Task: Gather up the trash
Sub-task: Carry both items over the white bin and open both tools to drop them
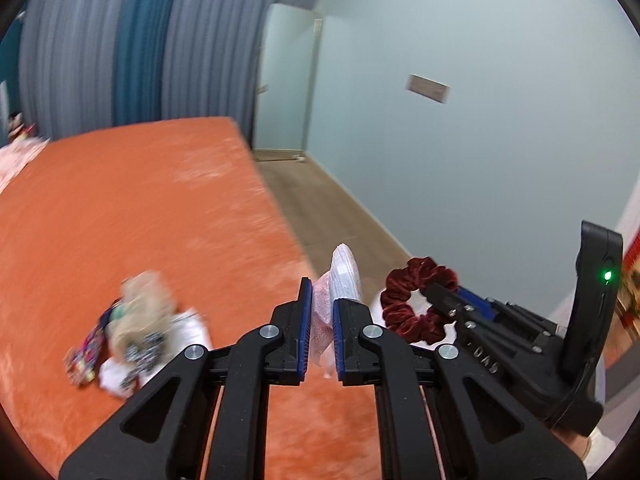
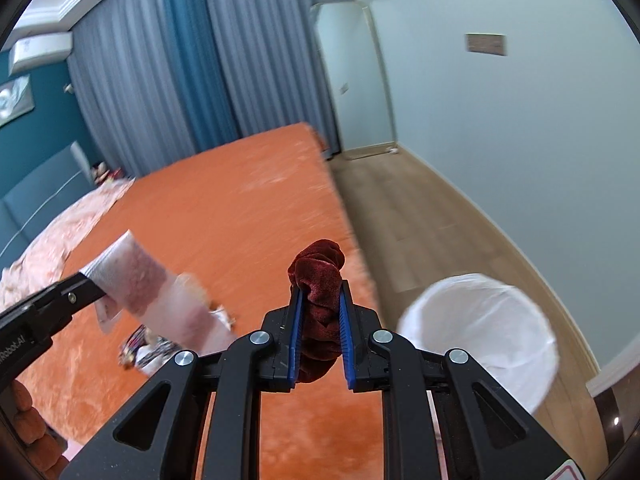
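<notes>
Beside the bed (image 2: pixel 240 200), left gripper (image 1: pixel 322 320) pinches a pink wrapper (image 1: pixel 338 280), right gripper (image 2: pixel 320 320) clamps a scrunchie (image 2: pixel 318 276), both likely bound for the lined bin (image 2: pixel 480 328)

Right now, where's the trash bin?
The white-lined trash bin stands on the wood floor beside the orange bed, lower right in the right wrist view, just right of the right tool.
</notes>
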The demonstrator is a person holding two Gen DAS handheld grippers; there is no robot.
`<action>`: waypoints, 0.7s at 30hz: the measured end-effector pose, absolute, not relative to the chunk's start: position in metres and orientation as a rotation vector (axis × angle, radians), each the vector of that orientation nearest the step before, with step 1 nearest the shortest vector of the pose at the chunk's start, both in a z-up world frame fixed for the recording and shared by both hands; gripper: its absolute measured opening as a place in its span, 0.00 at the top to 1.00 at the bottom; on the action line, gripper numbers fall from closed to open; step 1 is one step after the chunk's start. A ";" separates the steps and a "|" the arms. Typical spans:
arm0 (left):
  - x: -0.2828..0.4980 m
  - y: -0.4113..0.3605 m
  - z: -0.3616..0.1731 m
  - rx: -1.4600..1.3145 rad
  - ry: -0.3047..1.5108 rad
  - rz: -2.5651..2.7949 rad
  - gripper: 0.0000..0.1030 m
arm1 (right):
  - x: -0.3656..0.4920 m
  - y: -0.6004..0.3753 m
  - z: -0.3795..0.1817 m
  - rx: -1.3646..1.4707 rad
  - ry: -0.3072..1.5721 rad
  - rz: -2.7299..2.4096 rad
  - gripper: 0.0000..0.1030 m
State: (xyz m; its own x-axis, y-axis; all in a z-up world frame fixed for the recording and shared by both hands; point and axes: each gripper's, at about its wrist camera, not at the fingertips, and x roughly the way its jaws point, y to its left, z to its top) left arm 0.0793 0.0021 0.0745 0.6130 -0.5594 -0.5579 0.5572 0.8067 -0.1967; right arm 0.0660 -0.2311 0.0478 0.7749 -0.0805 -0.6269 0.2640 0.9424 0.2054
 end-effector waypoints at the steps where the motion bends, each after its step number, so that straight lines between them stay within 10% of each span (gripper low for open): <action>1: 0.077 -0.017 0.079 0.004 0.644 -0.674 0.91 | 0.061 -0.243 0.048 0.300 0.655 -0.210 0.85; 21: 0.092 -0.184 0.038 0.106 0.733 -0.889 0.89 | 0.031 -0.360 -0.006 0.436 0.710 -0.426 0.84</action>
State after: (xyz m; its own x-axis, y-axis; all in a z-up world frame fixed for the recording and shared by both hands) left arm 0.0921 -0.1838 0.0377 0.4071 -0.6686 -0.6223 0.7379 0.6423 -0.2074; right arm 0.0315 -0.3598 -0.0059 0.6819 -0.2225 -0.6968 0.5100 0.8275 0.2349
